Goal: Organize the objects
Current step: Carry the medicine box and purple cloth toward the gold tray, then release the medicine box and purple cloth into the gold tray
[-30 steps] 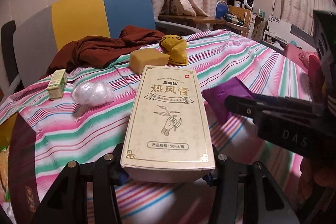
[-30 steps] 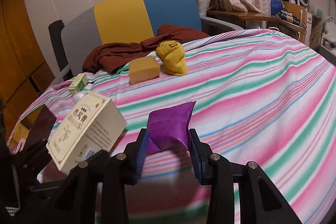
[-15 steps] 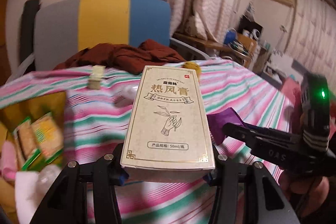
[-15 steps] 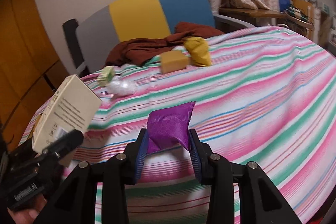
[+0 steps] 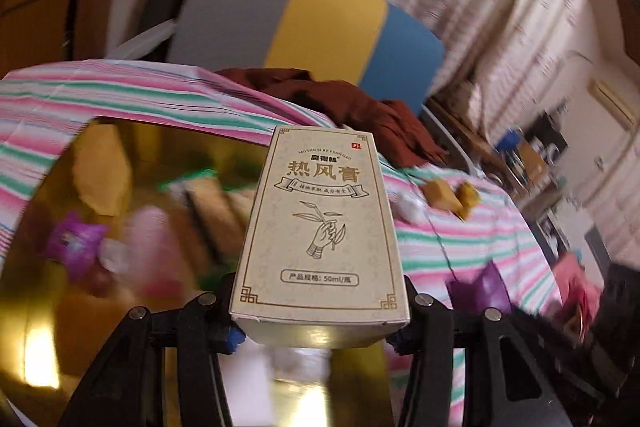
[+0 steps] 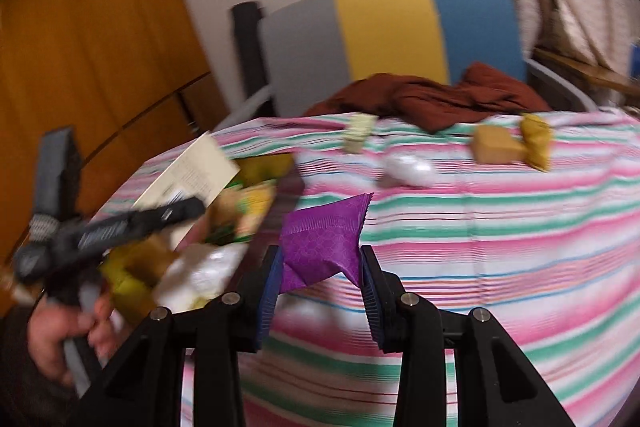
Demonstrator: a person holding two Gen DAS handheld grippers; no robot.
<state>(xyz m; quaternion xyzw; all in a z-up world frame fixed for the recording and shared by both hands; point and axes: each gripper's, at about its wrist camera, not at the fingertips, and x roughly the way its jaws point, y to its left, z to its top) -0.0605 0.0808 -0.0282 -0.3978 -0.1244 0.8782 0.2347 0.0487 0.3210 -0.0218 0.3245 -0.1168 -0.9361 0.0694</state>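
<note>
Two loads in the air at once above the striped worktop [image 6: 500,227].

Clamping the cream carton [image 5: 320,227] with the left hand-held gripper [image 5: 316,337], pads pressing on both side walls near its base. Showing its printed face up to the left wrist camera, with gold border, Chinese title and a line drawing of a hand with a sprig. Hanging clear of the cloth, over the open yellow container [image 5: 168,139] at the left end of the worktop, to judge from the right wrist view. Lying inside that container: blurred packets in purple, pink, white and green, too smeared for naming.

Pinching the purple sachet [image 6: 324,247] with the right hand-held gripper [image 6: 320,283], blue pads nearly together and squeezing its lower half, its crimped top edge sticking up and tilting right. Hovering above the stripes, just right of the container, touching nothing else.

Resting farther back on the cloth, well apart from both loads: a small green-and-white box [image 6: 360,131], a crumpled white wrapper [image 6: 408,169], a tan block [image 6: 494,145] touching a mustard pouch [image 6: 536,141]. Draping over the far edge, a brown cloth [image 6: 432,95], in front of a grey, yellow and blue chair back [image 6: 384,27].

Gripping the left handle at lower left of the right wrist view, a bare hand [image 6: 52,339].
</note>
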